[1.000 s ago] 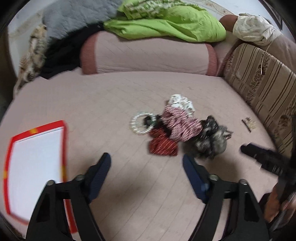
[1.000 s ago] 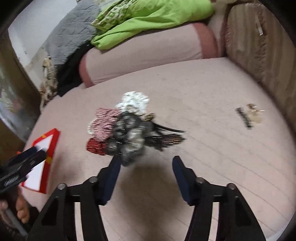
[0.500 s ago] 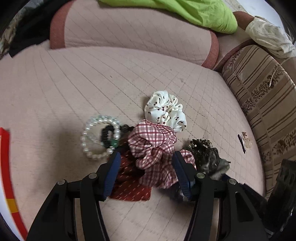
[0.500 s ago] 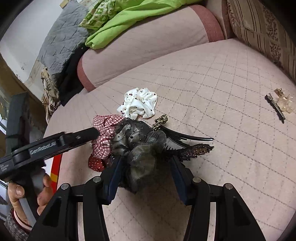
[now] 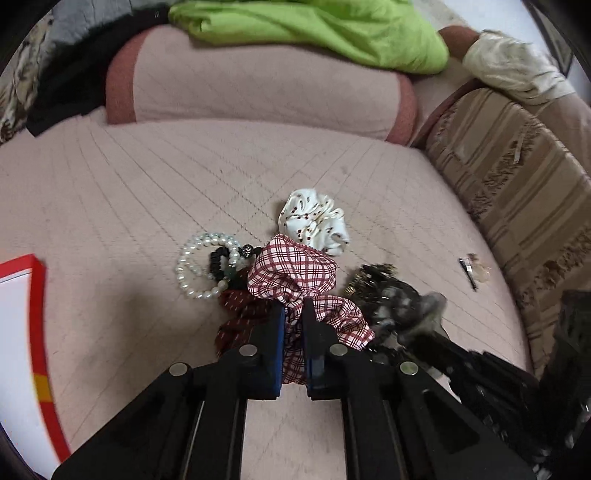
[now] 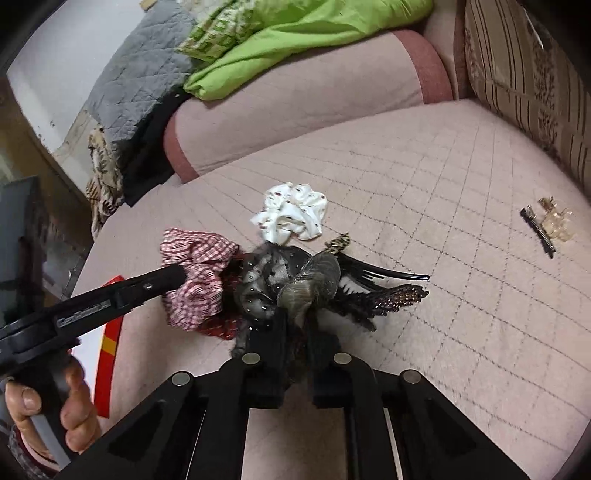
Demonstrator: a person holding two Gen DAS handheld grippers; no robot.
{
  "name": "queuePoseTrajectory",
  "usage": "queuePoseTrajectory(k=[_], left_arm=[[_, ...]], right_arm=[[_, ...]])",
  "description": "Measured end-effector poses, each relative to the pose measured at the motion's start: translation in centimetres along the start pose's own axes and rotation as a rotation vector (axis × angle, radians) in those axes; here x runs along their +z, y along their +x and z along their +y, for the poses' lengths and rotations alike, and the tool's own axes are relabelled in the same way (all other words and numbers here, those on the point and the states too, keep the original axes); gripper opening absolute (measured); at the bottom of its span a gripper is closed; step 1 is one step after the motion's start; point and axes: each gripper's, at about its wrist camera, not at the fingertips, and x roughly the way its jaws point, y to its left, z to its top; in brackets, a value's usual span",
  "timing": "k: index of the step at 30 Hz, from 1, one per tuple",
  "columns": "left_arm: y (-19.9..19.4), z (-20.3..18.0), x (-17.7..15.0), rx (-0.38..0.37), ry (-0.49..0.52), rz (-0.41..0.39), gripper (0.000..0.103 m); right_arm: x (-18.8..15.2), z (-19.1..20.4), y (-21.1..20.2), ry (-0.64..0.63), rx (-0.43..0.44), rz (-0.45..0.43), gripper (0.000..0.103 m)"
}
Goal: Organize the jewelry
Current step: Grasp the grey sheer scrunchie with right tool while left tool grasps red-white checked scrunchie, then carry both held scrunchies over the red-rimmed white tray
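Left wrist view: the left gripper [image 5: 293, 317] is clamped on the red-and-white checked fabric scrunchie [image 5: 295, 273], mid-way across the pink quilted sofa seat [image 5: 110, 192]. A white pearl bead bracelet [image 5: 199, 266] lies just left of it, and a white dotted scrunchie [image 5: 314, 221] touches its far side. A red-edged white tray [image 5: 22, 332] sits at the seat's left edge. Right wrist view: the right gripper [image 6: 295, 332] is clamped on the grey-black sequinned mesh scrunchie [image 6: 273, 284], beside a black toothed hair clip [image 6: 384, 275]. A hand [image 6: 48, 410] holds the left gripper's handle.

Pink quilted mattress [image 5: 147, 192], pink bolster [image 5: 258, 92], green blanket [image 5: 314, 29], striped sofa back [image 5: 517, 177].
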Motion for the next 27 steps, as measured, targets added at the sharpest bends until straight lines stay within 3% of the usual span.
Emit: queuePoseTrajectory(k=[5, 12, 21, 27], left_arm=[[-4.9, 2.1, -1.3, -0.013, -0.009, -0.068, 0.008], [-8.4, 8.8, -2.8, 0.152, -0.073, -0.120, 0.008], [-11.6, 18.3, -3.7, 0.305, -0.200, -0.179, 0.008], [-11.9, 24.0, -3.9, 0.384, -0.241, -0.171, 0.008]], right_arm=[[-0.3, 2.4, -2.5, -0.048, 0.028, -0.020, 0.009], [-0.3, 8.0, -3.8, -0.174, 0.075, -0.026, 0.008], [-1.2, 16.5, -0.6, -0.294, 0.153, 0.050, 0.008], [-1.8, 22.3, 2.4, -0.377, 0.184, 0.087, 0.008]])
